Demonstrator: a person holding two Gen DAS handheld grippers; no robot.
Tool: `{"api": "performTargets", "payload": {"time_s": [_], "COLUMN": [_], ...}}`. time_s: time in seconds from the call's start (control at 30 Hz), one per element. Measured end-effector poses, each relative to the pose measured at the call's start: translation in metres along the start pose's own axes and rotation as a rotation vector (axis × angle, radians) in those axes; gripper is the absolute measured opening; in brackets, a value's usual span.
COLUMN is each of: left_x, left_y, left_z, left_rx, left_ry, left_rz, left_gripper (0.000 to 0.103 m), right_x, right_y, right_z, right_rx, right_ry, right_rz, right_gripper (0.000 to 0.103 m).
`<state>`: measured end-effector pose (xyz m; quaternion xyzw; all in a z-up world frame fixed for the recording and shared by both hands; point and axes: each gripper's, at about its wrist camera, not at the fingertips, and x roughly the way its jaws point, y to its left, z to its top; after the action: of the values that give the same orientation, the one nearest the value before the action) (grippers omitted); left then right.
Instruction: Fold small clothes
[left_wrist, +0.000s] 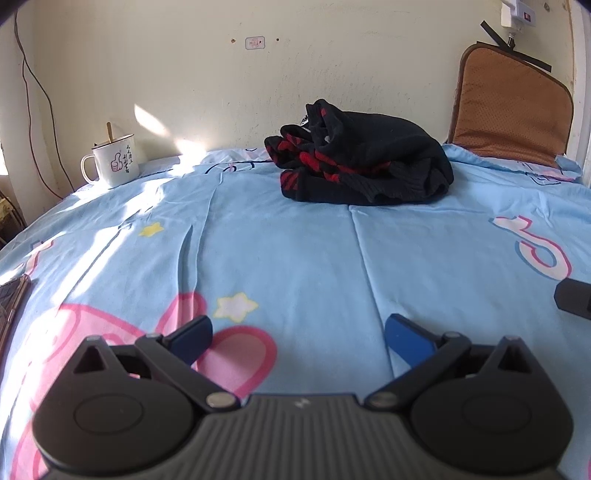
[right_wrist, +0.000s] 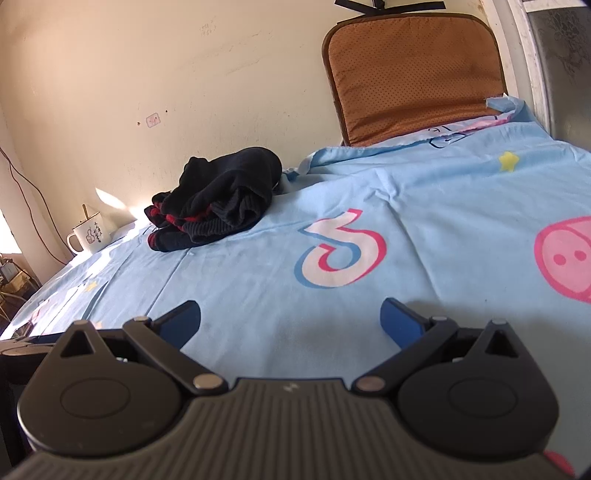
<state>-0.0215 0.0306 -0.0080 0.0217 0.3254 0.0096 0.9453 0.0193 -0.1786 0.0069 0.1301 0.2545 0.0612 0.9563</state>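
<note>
A black garment with red stripes (left_wrist: 364, 162) lies bunched in a heap at the far side of the light blue sheet (left_wrist: 295, 251), close to the wall. It also shows in the right wrist view (right_wrist: 218, 206), far left of centre. My left gripper (left_wrist: 299, 339) is open and empty, low over the sheet, well short of the garment. My right gripper (right_wrist: 291, 325) is open and empty, also low over the sheet and far from the garment.
A white enamel mug (left_wrist: 114, 162) with a stick in it stands at the far left by the wall. A brown cushion (left_wrist: 513, 110) leans on the wall at the far right. A dark flat object (left_wrist: 11, 299) lies at the left edge. A black part (left_wrist: 574, 297) shows at the right edge.
</note>
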Motion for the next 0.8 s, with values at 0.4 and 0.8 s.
{"api": "performTargets", "payload": {"time_s": [0.4, 0.8], "left_x": [0.0014, 0.0019], "left_y": [0.0029, 0.0031], "left_z": [0.0011, 0.0014], "left_rx": [-0.019, -0.023], "left_ry": [0.010, 0.012], "left_rz": [-0.017, -0.022], "left_gripper": [0.103, 0.103], "right_x": [0.0004, 0.0003], "right_y": [0.0005, 0.0003], "right_z": [-0.0005, -0.0008], "right_rx": [0.001, 0.001], "right_ry": [0.000, 0.000], "right_rz": [0.002, 0.002], "right_gripper": [0.103, 0.103]}}
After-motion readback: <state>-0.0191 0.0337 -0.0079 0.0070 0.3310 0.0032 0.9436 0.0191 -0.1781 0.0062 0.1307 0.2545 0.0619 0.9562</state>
